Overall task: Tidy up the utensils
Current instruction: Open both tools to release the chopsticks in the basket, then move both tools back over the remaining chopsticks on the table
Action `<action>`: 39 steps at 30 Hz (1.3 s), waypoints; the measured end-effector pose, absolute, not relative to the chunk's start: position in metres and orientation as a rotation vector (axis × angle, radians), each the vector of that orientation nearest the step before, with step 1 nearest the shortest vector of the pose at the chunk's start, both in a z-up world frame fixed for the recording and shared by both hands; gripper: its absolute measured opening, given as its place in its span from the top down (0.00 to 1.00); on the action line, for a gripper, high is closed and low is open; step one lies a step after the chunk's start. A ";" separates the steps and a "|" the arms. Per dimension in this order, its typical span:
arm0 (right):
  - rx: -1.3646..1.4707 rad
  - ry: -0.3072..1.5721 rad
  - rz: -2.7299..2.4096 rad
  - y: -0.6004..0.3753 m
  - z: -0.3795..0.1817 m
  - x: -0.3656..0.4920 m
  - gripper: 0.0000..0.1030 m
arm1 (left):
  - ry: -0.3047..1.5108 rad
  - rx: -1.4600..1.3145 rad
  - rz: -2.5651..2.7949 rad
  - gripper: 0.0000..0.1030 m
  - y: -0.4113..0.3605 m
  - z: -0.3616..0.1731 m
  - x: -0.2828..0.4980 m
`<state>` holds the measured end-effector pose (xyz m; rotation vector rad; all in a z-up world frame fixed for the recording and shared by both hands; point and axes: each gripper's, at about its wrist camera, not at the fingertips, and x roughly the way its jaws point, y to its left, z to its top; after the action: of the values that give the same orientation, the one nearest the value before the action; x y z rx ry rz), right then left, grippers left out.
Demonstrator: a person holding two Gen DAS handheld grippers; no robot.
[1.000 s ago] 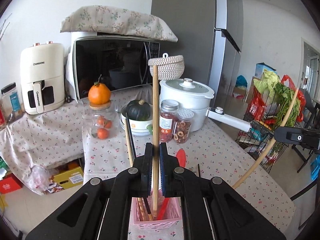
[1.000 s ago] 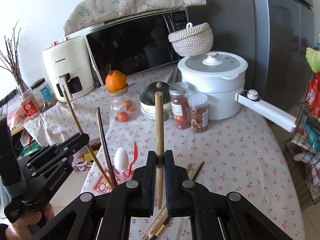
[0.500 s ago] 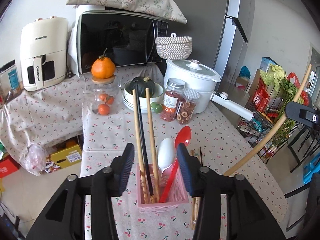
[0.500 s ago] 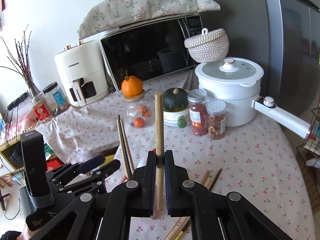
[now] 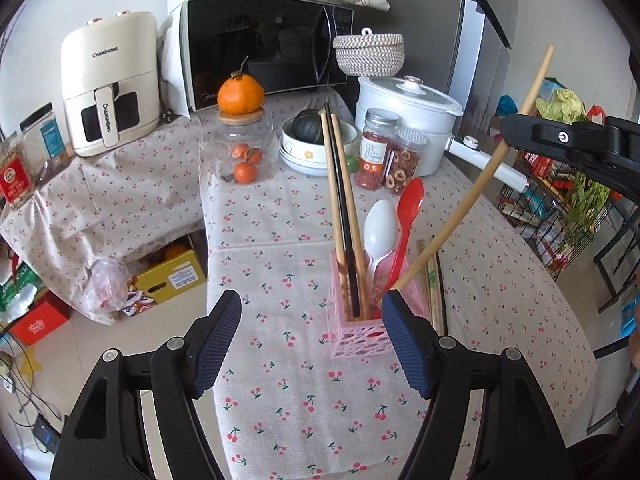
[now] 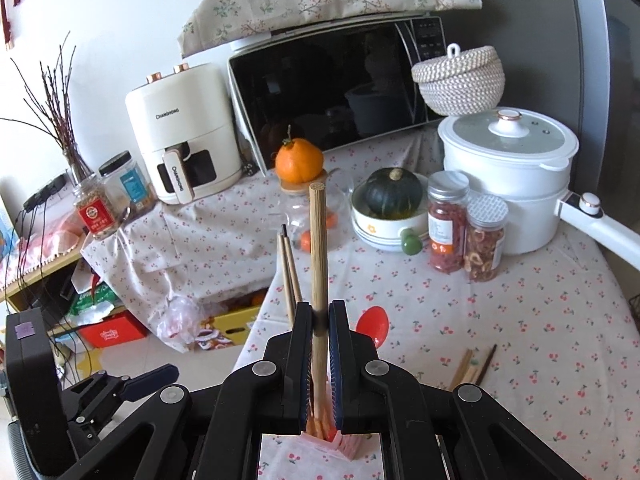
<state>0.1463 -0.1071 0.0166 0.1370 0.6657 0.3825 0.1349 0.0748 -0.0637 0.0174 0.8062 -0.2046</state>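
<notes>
Pink lattice walls of the utensil holder (image 5: pixel 362 336) stand between the widely spread, empty fingers of the left gripper (image 5: pixel 312 336), with bare cherry-print tablecloth (image 5: pixel 304 408) in front; chopsticks (image 5: pixel 344 216), a white spoon (image 5: pixel 378 232) and a red spoon (image 5: pixel 408 208) stand inside. From the right wrist, the right gripper (image 6: pixel 320 344) is clamped on a bamboo chopstick (image 6: pixel 319 240) held upright over the holder, whose pink rim shows just below the fingers, while loose chopsticks (image 6: pixel 474 366) lie on the cloth to the right.

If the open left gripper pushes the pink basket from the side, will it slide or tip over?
The pink basket looks light: thin openwork plastic. Tall chopsticks and spoons rise well above its rim, so it probably tips readily. On the tablecloth it may catch instead of sliding.
</notes>
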 end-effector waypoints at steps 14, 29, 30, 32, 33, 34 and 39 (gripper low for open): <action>0.134 0.781 0.368 -0.092 -0.021 0.173 0.73 | 0.833 0.029 -0.221 0.27 0.080 -0.069 0.130; 0.145 0.649 0.261 -0.146 -0.005 0.149 0.06 | 0.880 0.012 -0.254 0.17 0.060 -0.078 0.127; 0.139 0.654 0.246 -0.151 -0.008 0.149 0.04 | 0.882 0.004 -0.256 0.16 0.059 -0.079 0.126; 0.123 0.672 0.220 -0.160 -0.017 0.149 0.03 | 0.890 -0.014 -0.258 0.15 0.059 -0.083 0.126; 0.111 0.683 0.209 -0.165 -0.023 0.150 0.03 | 0.895 -0.024 -0.258 0.15 0.059 -0.085 0.126; 0.099 0.694 0.196 -0.169 -0.029 0.150 0.03 | 0.899 -0.035 -0.258 0.15 0.059 -0.087 0.125; 0.025 0.766 0.143 -0.182 -0.069 0.154 0.03 | 0.917 -0.061 -0.242 0.15 0.057 -0.102 0.124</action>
<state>0.1544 -0.1822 -0.0688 0.0245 0.7663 0.1428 0.1244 0.0575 -0.1018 -0.0614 0.9170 -0.2416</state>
